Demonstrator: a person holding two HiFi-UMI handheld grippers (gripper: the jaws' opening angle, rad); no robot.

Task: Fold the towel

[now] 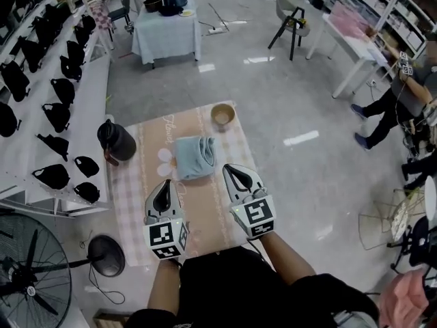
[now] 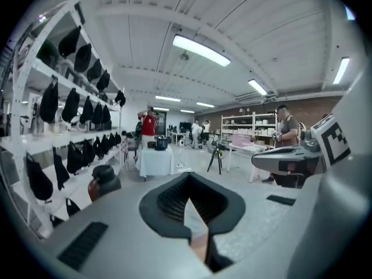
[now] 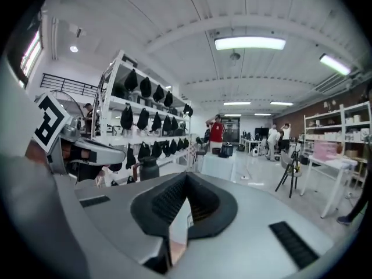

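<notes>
Left hand-held gripper (image 1: 164, 185) and right hand-held gripper (image 1: 231, 171) are held clenched and empty, short of the towel (image 1: 195, 157).
In both gripper views the jaws are seen pressed together with nothing between them. In the head view the two are seen low in the middle of the frame, above the near part of the counter (image 1: 136, 203) and apart from the towel. It lies loosely folded at mid-frame, between them and the bowl (image 1: 222, 115), with the jug (image 1: 115, 141) at its left. The towel is judged light, soft and limp, neither slippery nor fragile; its layers would likely sag and slide apart if lifted by the middle. A hold is best taken at two corners of one edge, every layer pinched together.
</notes>
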